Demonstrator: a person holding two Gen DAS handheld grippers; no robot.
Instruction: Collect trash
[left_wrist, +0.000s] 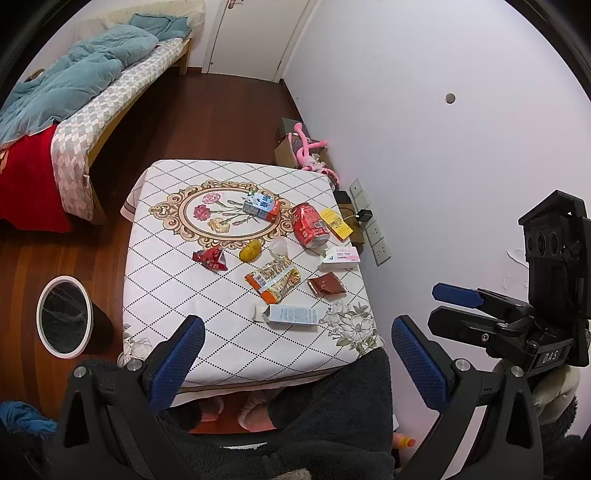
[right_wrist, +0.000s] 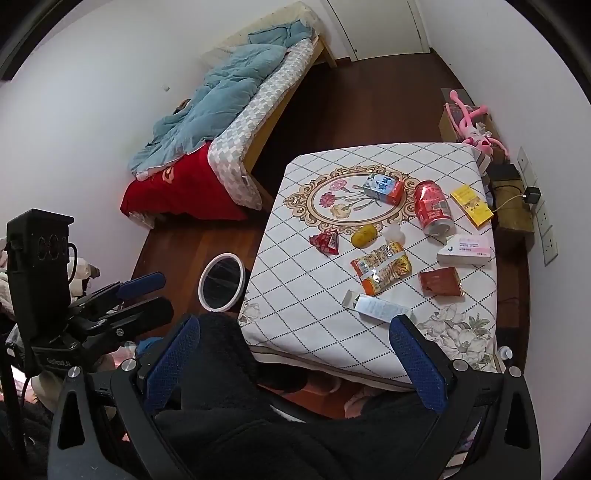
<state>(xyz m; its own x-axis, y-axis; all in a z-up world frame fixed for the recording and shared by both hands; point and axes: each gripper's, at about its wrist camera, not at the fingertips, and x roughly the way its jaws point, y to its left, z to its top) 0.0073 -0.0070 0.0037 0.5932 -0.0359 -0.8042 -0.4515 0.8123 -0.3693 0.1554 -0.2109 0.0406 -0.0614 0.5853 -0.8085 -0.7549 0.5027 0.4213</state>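
Trash is lying scattered across the patterned counter (left_wrist: 177, 280): a red can (left_wrist: 309, 225) on its side, a snack packet (left_wrist: 275, 279), a white carton (left_wrist: 293, 316) nearest the front edge, a brown sachet (left_wrist: 327, 286), a red wrapper (left_wrist: 211, 259), a yellow fruit-like lump (left_wrist: 251, 250) and some small boxes. The bin (left_wrist: 63, 316) is standing on the floor, just beside the counter's left side. Both grippers are hovering short of the counter with nothing between their pads: the left gripper (left_wrist: 295, 365) is spread wide, and the right gripper (right_wrist: 295, 365) is likewise gaping.

Starting with the white carton looks sensible, since it is closest; coming down across its narrow width should give a firm pinch, and the left gripper is sitting nearer the bin for the drop. The flat sachet will likely need a low, edge-on approach.

A clear crumpled piece (left_wrist: 279, 246) beside the can is hard to identify. Printing on the boxes is too small to read, and the bin's depth is not showing.
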